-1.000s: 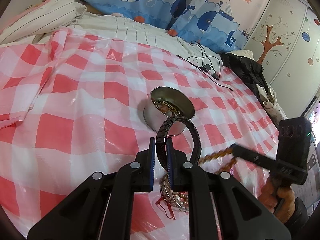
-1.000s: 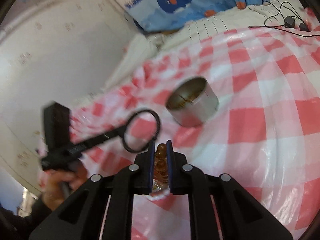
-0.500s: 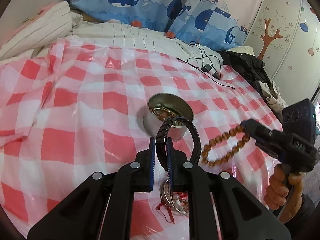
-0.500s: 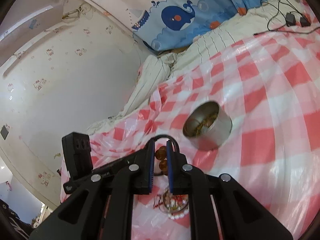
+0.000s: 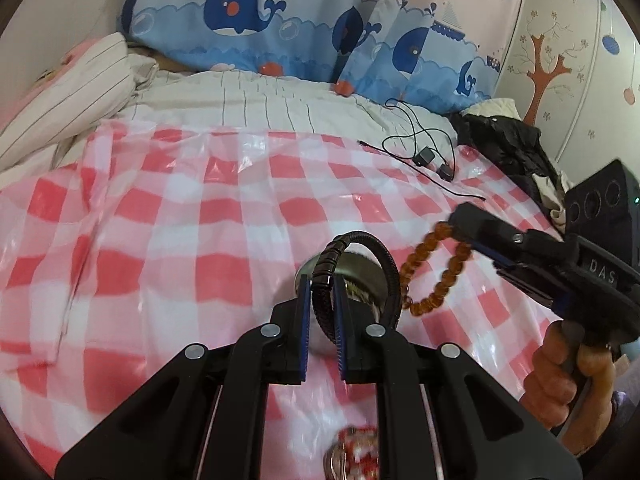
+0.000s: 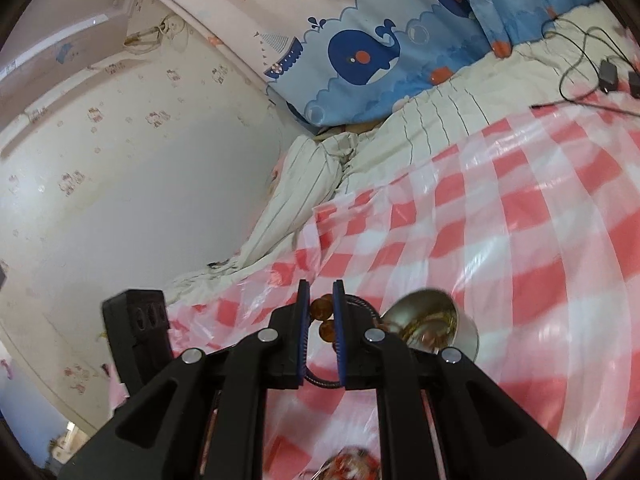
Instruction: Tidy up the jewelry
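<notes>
My left gripper (image 5: 321, 300) is shut on a black braided bracelet (image 5: 384, 260) and holds it up in front of a round metal tin (image 5: 360, 276) that stands on the red-checked plastic cloth (image 5: 180, 240). My right gripper (image 6: 320, 308) is shut on an amber bead bracelet (image 6: 322, 312); in the left wrist view that bracelet (image 5: 436, 276) hangs from the right gripper (image 5: 460, 220) just right of the tin. The tin (image 6: 428, 326) shows jewelry inside in the right wrist view. A heap of red and white jewelry (image 5: 356, 448) lies on the cloth below both grippers.
A black cable with adapters (image 5: 424, 152) lies on the far part of the bed. Dark clothing (image 5: 508, 148) is piled at the right. A striped quilt (image 5: 60, 92) and whale-print curtain (image 5: 280, 20) are behind. A wall (image 6: 120, 160) is at the left.
Both grippers have risen and moved toward the tin with their bracelets. The amber bracelet has swung up beside the tin. The jewelry heap has dropped lower in both views.
</notes>
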